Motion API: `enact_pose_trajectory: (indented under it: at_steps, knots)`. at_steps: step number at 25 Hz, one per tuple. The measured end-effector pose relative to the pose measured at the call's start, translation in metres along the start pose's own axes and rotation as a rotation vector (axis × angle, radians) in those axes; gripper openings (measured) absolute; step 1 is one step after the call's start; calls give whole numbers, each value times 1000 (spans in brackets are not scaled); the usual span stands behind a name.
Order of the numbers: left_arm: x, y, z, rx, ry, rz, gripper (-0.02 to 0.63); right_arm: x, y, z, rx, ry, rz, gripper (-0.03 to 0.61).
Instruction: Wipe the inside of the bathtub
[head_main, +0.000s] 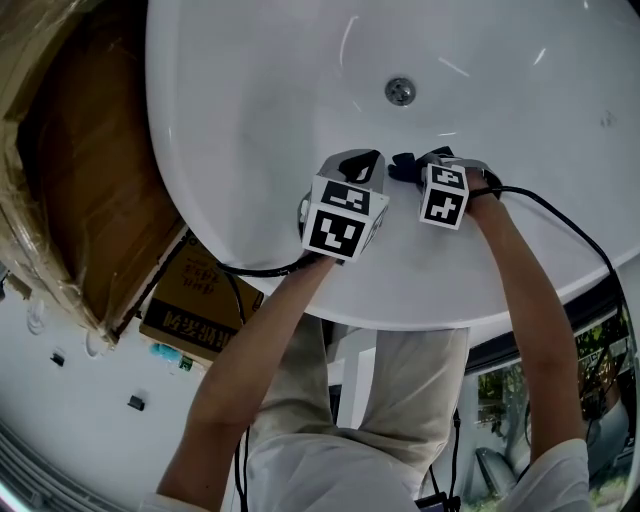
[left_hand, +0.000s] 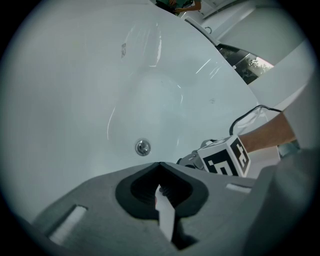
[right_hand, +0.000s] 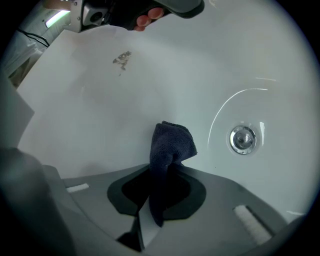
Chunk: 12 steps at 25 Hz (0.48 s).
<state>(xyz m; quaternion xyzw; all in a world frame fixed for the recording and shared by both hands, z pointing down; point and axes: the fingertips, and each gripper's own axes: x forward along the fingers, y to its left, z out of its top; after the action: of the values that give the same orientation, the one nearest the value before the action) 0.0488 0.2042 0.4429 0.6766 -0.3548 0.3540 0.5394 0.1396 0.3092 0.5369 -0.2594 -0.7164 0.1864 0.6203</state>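
A white bathtub (head_main: 250, 110) fills the head view, its round metal drain (head_main: 400, 91) at the top middle. My right gripper (head_main: 408, 166) hangs over the tub's near inner wall, shut on a dark blue cloth (right_hand: 170, 147) that sticks out past its jaws above the tub wall; whether the cloth touches the wall I cannot tell. The drain (right_hand: 243, 138) lies to the cloth's right. A small grey smudge (right_hand: 121, 59) marks the wall further up. My left gripper (head_main: 362, 160) hovers just left of the right one, jaws shut on nothing. It faces the tub floor and drain (left_hand: 143, 147).
A wrapped cardboard panel (head_main: 70, 170) leans at the left beside the tub. A yellow box (head_main: 195, 305) lies on the floor below the rim. Cables (head_main: 560, 215) trail from both grippers. A window (head_main: 540, 385) shows at the lower right.
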Motion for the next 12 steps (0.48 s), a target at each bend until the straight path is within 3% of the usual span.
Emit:
enact_pose_trajectory:
  at_steps: [12]
  knots:
    - [-3, 2, -10, -7, 7, 1, -2, -25, 45, 11, -91, -6, 40, 48]
